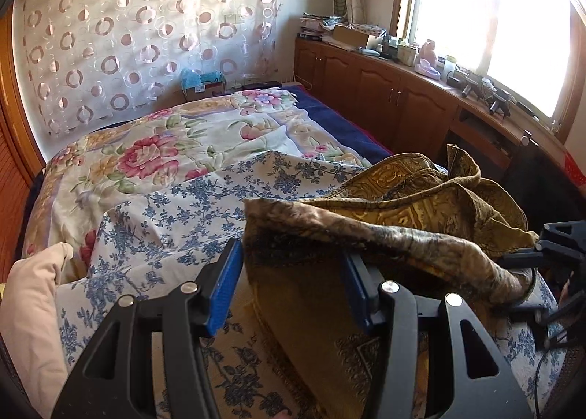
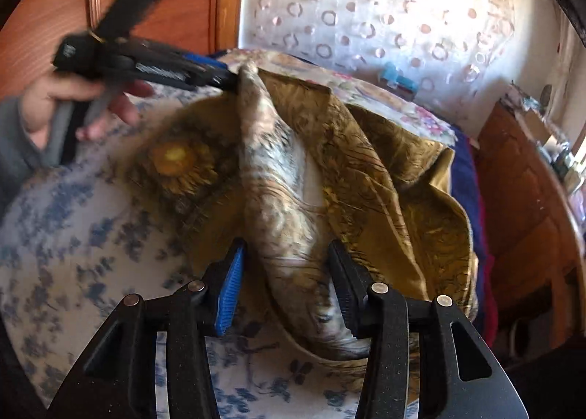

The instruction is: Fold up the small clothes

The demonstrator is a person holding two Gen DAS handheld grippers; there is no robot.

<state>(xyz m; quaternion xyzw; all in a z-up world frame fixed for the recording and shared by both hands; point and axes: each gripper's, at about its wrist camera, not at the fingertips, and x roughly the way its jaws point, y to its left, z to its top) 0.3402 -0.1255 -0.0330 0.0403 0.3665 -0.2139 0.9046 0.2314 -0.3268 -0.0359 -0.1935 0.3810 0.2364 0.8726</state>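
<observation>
Item: olive-gold patterned cloth (image 2: 366, 177), small, rumpled, lying on blue-floral sheet (image 1: 172, 221) near bed's window-side edge.
Fold ridge raised along cloth middle, likely mid-fold, one flap drawn over.
Left tool (image 1: 293, 283): half open; cloth edge draped across gap and over one pad; grip uncertain, cannot tell.
Right tool (image 2: 285, 283): jaws parted, straddling ridge, pads not pressing; cloth released.
Person's hand (image 2: 73, 108) carries left tool at ridge's far end.

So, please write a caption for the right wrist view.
Right hand-held gripper open around gold patterned cloth on bed.
</observation>
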